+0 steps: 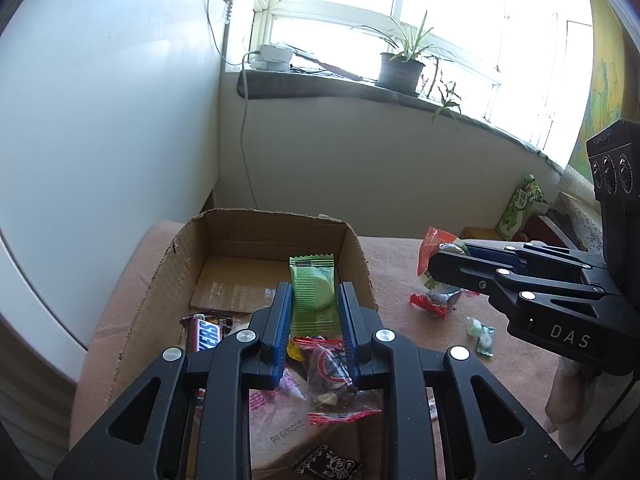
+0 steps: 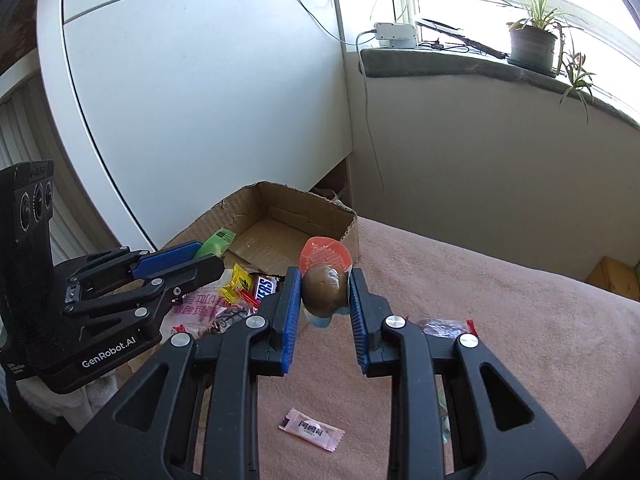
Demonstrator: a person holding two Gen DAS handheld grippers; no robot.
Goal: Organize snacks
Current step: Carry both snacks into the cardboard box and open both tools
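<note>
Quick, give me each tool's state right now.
Left tool: shut on the green wrapped snack.
Right tool: shut on the brown jelly cup.

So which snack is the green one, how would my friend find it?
Start at the open cardboard box on the pink cloth. Just above its front half, the left tongs are shut on a green wrapper with a round pale-green biscuit showing through. It is the only all-green packet there; the Snickers bar and the red-edged clear packets lie loose below it.
</note>
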